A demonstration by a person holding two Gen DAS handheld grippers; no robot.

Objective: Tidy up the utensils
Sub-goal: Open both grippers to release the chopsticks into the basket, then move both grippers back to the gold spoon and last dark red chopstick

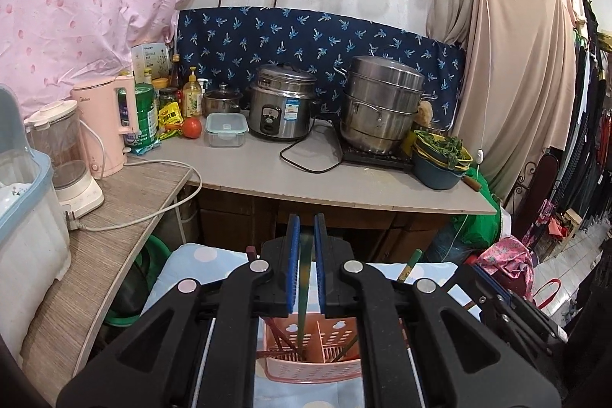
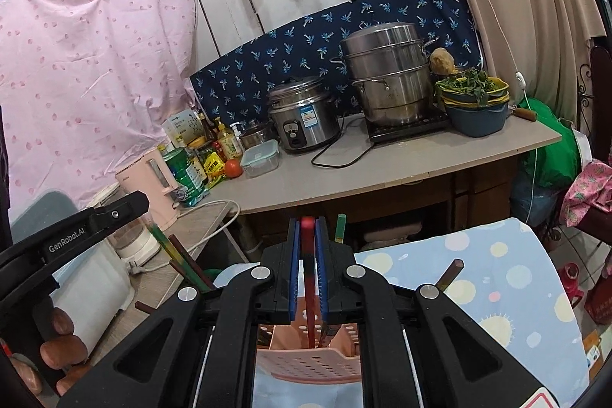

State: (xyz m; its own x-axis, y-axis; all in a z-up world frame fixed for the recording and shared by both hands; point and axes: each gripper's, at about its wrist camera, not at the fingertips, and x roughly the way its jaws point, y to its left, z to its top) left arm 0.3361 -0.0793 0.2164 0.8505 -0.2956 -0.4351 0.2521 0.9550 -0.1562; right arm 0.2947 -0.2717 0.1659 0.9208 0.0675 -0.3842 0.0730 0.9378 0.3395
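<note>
A pink perforated utensil basket (image 1: pixel 313 368) stands on a pale blue dotted cloth, right below both grippers. My left gripper (image 1: pixel 306 221) is shut on a green chopstick (image 1: pixel 305 278) that runs down into the basket. My right gripper (image 2: pixel 307 222) is shut on a red chopstick (image 2: pixel 308 266) whose lower end is inside the basket (image 2: pixel 306 366). Other chopsticks stick up out of it: a green one (image 2: pixel 339 228), a brown one (image 2: pixel 451 272) and several at the left (image 2: pixel 183 262). In the right wrist view the left gripper (image 2: pixel 139 201) shows at the left, held by a hand (image 2: pixel 57 339).
Behind runs a counter (image 1: pixel 298 178) with a rice cooker (image 1: pixel 281 109), a steamer pot (image 1: pixel 382 109), a bowl of greens (image 1: pixel 440 159), a pink kettle (image 1: pixel 111 125), bottles and a tomato. A white bin (image 1: pixel 26 217) and a blender stand on the left shelf. Clothes hang at right.
</note>
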